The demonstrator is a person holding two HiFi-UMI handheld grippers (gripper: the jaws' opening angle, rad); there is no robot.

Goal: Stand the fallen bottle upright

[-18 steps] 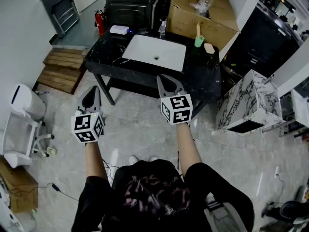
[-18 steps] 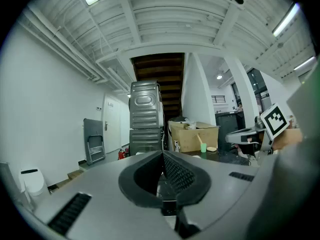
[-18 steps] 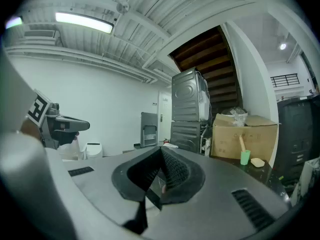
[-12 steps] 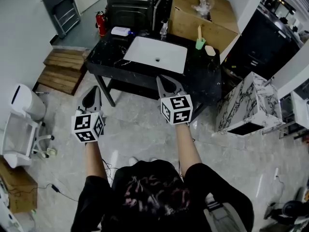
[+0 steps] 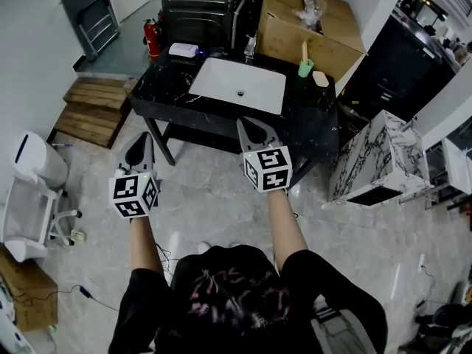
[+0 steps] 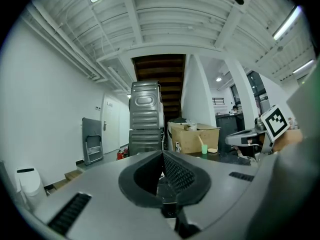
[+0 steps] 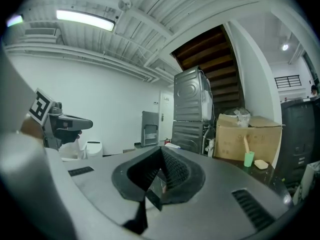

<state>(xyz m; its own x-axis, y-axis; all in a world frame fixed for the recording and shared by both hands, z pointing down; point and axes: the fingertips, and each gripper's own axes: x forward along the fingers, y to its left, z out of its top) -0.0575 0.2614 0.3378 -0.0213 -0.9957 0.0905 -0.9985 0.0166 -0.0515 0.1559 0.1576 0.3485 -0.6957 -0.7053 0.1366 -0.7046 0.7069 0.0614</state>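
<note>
A white bottle with a blue end [image 5: 183, 49] lies on its side at the far left corner of the black counter [image 5: 310, 120], beside the white sink [image 5: 237, 83]. My left gripper [image 5: 144, 136] is held over the floor, short of the counter's front left leg, with its jaws shut on nothing. My right gripper [image 5: 244, 122] hovers at the counter's front edge, below the sink, and is also shut and empty. In the left gripper view the closed jaws [image 6: 162, 155] point level toward the counter. In the right gripper view the jaws [image 7: 160, 152] meet at their tips.
A green cup with a toothbrush [image 5: 304, 63], a soap bar [image 5: 320, 77] and a small bottle [image 5: 250, 44] stand on the counter's back. Behind it are a cardboard box [image 5: 310, 21] and a fire extinguisher [image 5: 153, 35]. A marble cabinet [image 5: 376, 157] is on the right, with wooden steps [image 5: 92, 109] on the left.
</note>
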